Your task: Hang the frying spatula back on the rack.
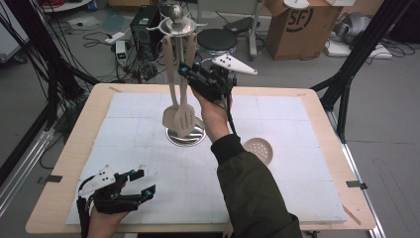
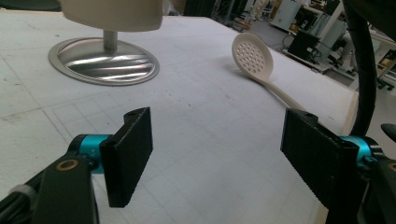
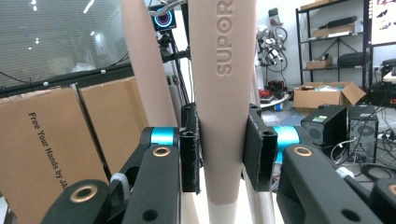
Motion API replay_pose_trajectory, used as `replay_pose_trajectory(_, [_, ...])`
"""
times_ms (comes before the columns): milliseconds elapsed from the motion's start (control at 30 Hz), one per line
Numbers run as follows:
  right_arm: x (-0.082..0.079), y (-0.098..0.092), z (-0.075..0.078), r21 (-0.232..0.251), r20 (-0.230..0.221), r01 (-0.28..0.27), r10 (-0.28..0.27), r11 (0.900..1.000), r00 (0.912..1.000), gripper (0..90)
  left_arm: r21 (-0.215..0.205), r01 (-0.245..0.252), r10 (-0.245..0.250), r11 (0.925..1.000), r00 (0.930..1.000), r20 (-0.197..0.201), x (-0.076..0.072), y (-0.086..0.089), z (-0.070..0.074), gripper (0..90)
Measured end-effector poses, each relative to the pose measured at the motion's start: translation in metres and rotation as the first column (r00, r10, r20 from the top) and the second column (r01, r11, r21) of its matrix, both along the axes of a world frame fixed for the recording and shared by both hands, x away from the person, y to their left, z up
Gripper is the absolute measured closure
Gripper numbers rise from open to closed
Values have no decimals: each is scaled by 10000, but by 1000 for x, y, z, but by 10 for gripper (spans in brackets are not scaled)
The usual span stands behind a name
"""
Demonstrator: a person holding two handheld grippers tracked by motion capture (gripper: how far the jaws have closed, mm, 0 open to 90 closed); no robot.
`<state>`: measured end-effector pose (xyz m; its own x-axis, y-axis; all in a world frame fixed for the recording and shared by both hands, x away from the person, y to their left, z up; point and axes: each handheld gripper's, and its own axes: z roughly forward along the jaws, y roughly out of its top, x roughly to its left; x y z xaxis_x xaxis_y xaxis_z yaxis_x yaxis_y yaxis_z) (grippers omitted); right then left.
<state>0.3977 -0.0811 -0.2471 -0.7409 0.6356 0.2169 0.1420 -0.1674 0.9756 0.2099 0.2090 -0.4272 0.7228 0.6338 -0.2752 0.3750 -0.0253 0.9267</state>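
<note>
A metal utensil stand [image 1: 185, 136] rises from the middle of the white mat, and two beige utensils hang from its top. My right gripper [image 1: 189, 69] is up beside the stand, shut on the handle of the slotted turner [image 1: 185, 119]. In the right gripper view the pads of that gripper [image 3: 223, 149] press both sides of a beige handle [image 3: 224, 93] embossed SUPOR. The solid spatula [image 1: 171, 116] hangs just left of it. A perforated beige skimmer [image 1: 258, 148] lies on the mat to the right. My left gripper [image 1: 146, 182] rests at the front left, open with nothing between its jaws [image 2: 215, 154].
The stand's round base [image 2: 105, 60] and the skimmer [image 2: 253, 56] lie ahead of the left gripper. The white mat [image 1: 297, 188] covers most of the wooden table [image 1: 64, 163]. Cardboard boxes [image 1: 302, 25], cables and tripod legs stand on the floor beyond the table.
</note>
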Motion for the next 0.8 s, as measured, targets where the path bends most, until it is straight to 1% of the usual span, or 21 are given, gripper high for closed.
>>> replay_pose_trajectory(200, [1, 2, -2, -33, -20, -123, 123, 9999, 9999, 711, 11, -28, 28, 10000, 10000, 15, 0, 1, 0, 257])
replay_pose_trajectory(300, [0, 2, -3, -20, -7, -86, 86, 10000, 10000, 709, 7, -13, 13, 10000, 10000, 24, 0, 0, 0, 257])
replay_pose_trajectory(400, [0, 1, -5, 160, -19, -118, 118, 9998, 9999, 693, -6, -14, 14, 10000, 10000, 26, 0, 0, 0, 257])
replay_pose_trajectory(433, [1, 0, -5, 199, 25, -125, 125, 9997, 9999, 660, 6, -45, 45, 10000, 10000, 20, 0, 0, 0, 257])
replay_pose_trajectory(467, [0, -1, -6, 302, 16, -122, 121, 9995, 9999, 596, 23, -14, 14, 10000, 10000, 25, 0, 0, 0, 257])
replay_pose_trajectory(500, [0, -1, -6, 350, 5, -110, 110, 9993, 9999, 557, 12, 2, -2, 10000, 10000, 0, 0, 0, 0, 257])
replay_pose_trajectory(533, [0, -2, -6, 413, 5, -166, 166, 9990, 9999, 524, 26, 10, -10, 10000, 10000, -1, 0, 0, 0, 257])
replay_pose_trajectory(600, [0, -4, -6, 471, 67, -99, 96, 9988, 9999, 462, 20, -1, 1, 10000, 10000, -2, 0, 0, 0, 257])
replay_pose_trajectory(633, [0, -5, -7, 529, 67, -88, 85, 9986, 9999, 441, 13, -10, 10, 10000, 10000, -1, 0, 0, 0, 257])
replay_pose_trajectory(700, [0, -8, -7, 712, 108, -114, 107, 9974, 9999, 431, 22, -4, 4, 10000, 10000, -3, 0, 0, 0, 257])
replay_pose_trajectory(800, [-3, -14, -9, 1120, 433, -116, 68, 9936, 9990, 429, 25, -13, 13, 10000, 10000, -15, 0, -1, 0, 257])
